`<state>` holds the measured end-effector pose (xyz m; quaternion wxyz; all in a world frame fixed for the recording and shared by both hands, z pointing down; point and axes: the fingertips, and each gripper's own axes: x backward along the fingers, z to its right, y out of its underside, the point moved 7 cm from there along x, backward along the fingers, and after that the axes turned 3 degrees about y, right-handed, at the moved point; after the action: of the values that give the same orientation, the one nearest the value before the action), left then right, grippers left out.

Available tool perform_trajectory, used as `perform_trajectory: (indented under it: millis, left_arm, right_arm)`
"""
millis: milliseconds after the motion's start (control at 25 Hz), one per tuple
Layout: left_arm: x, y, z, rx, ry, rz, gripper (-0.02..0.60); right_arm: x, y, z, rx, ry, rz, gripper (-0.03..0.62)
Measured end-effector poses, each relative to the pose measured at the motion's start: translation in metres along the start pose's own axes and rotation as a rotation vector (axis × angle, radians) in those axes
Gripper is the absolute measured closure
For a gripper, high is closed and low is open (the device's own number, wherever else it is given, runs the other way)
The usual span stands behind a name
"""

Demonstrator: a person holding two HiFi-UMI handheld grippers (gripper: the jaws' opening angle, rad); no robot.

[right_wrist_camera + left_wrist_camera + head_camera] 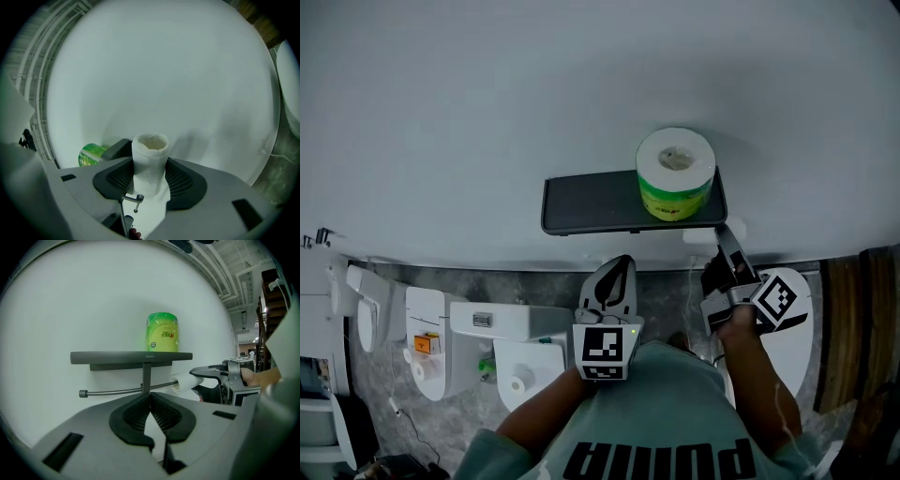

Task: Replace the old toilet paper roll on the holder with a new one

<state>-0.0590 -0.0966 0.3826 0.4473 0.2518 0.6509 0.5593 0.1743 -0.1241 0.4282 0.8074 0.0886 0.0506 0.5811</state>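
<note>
R gripper [150, 163]: my jaws clamp old roll [150, 146], nearly bare.
L gripper [150, 394]: my jaws pressed together, empty.
Shelf [581, 202]: new green roll [675, 174] upright.

The light is soft, even and rather dim, with a cool bluish tint on the white wall [164, 70]. Only a faint shadow lies beyond the fingers [187, 180] of the right gripper [150, 171]. Both gripper views bend strongly and go black in the corners. The thin roll [150, 152] between those fingers is sharp; the green roll [91, 154] left of them is softer.
</note>
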Motion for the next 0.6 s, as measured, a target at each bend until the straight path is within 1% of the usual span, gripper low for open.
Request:
perform_trajectory:
  millis: [200,600]
  left_arm:
    - [-0.015,-0.004,0.02,0.003,0.022,-0.005,0.573]
    - [-0.032,-0.006,0.038,0.001,0.085,-0.006,0.574]
  right_arm:
    - [0.015,-0.024,0.001,0.006,0.01,0.025,0.378]
    - [0.037,-0.04,-0.002,0.038,0.033,0.078,0.378]
